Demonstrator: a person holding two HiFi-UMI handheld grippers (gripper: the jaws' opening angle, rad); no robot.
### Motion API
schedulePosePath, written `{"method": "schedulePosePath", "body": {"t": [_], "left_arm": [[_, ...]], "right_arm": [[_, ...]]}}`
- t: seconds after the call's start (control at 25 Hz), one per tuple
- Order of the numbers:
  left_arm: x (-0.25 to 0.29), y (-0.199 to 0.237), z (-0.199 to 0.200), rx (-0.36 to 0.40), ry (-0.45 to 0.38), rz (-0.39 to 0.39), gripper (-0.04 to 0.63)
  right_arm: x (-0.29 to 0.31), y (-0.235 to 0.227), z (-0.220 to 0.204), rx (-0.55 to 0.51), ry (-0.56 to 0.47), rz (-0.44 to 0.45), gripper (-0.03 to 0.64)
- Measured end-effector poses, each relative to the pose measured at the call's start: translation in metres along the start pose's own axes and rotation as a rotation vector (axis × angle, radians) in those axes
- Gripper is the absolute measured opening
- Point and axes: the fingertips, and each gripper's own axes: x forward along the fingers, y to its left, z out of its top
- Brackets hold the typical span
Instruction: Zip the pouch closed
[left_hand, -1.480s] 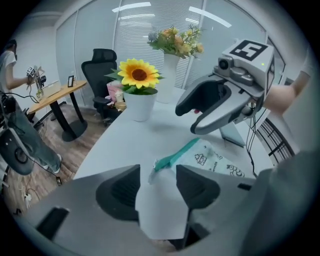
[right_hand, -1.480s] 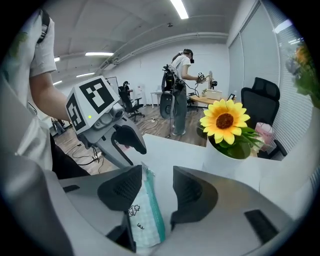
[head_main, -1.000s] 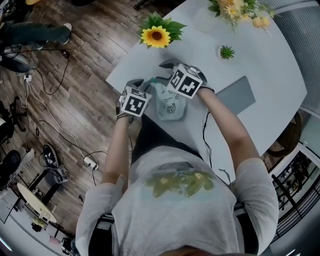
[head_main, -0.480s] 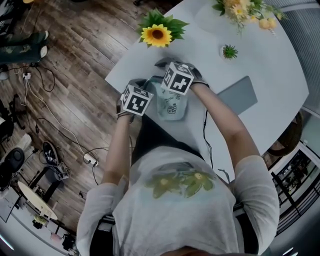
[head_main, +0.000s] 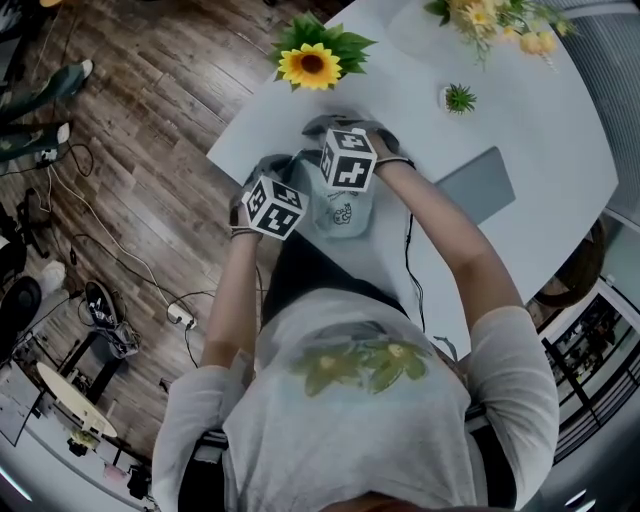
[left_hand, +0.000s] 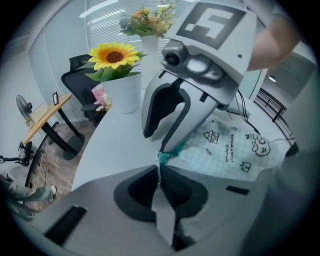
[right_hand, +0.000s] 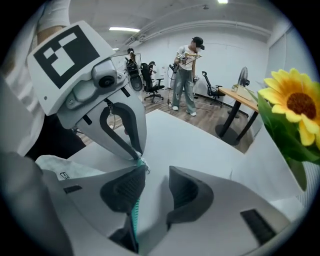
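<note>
On the table (right_hand: 200, 140), the left gripper (left_hand: 159, 169), just closing, is pinching the pouch (left_hand: 235, 150) at its end. The right gripper (right_hand: 156, 172), jaws narrowing but apart, is straddling the teal zipper (right_hand: 134, 217) lying along its jaws.

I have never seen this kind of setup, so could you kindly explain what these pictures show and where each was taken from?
No robot here: a person holds a two-jaw gripper in each hand. One picture looks down from the person's head; the other two come from cameras riding on the grippers. On the white table are a pale printed pouch, a sunflower, a small green plant and a flat grey slab. The left gripper, whose jaws have just been closing, pinches the pouch's teal end. The right gripper has been closing too, but its jaws stand apart, with the teal zipper lying between them against one pad, not gripped.
</note>
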Motion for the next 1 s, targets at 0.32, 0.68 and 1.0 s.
{"method": "schedulePosePath", "body": {"t": [0.32, 0.68, 1.0], "left_arm": [[-0.001, -0.001, -0.001, 0.080, -0.059, 0.029, 0.023], [0.000, -0.001, 0.000, 0.073, -0.055, 0.020, 0.023], [0.000, -0.001, -0.001, 0.059, -0.037, 0.019, 0.023]], "right_arm": [[0.005, 0.011, 0.001, -0.130, 0.051, 0.091, 0.106], [0.008, 0.012, 0.003, -0.230, 0.113, 0.166, 0.084], [0.009, 0.019, -0.001, -0.236, 0.106, 0.171, 0.023]]}}
